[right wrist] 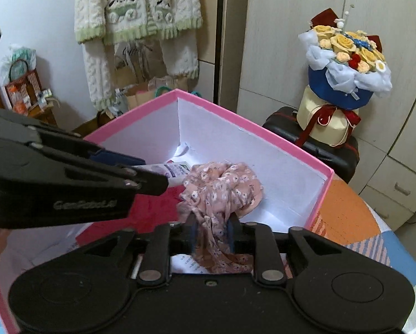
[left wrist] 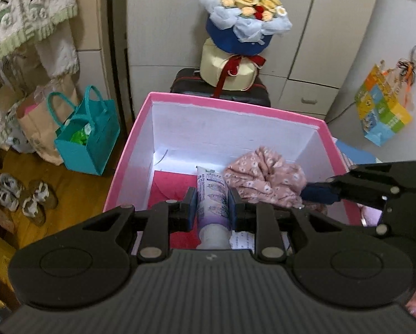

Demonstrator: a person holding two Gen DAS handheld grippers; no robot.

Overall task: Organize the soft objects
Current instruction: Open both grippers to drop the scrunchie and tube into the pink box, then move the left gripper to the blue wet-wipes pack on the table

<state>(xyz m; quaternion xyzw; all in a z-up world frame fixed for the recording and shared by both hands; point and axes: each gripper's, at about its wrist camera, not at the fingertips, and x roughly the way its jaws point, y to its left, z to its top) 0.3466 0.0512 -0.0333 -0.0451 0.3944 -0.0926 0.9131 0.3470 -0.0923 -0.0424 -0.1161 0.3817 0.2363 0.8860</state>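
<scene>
Left wrist view: pinching a white-and-purple tube [left wrist: 211,183] crosswise in the left gripper [left wrist: 212,197], pads pressing on both its sides, cap end toward the camera, hovering over the open pink box [left wrist: 230,105] and above the red cloth [left wrist: 169,186] on its floor. Crowding against the right gripper [right wrist: 212,229], reaching in from the side just beside the tube. Straddling a strand of the floral cloth [right wrist: 222,189] there, pads on either side of it; whether pressing or merely flanking, impossible to tell. Resting the bulk of that cloth inside the box, near the far right corner, touching the tube's far end.

Risking, likely, a knock between the two claws in so tight a space, jarring the tube loose. Risking a snag as well: pulling the right claw away with fabric clinging to a pad, dragging the cloth back over the rim. Squeezing the soft tube harder, possibly forcing paste toward the cap. Dropping it from here, probably landing half on the floral heap instead of flat.
</scene>
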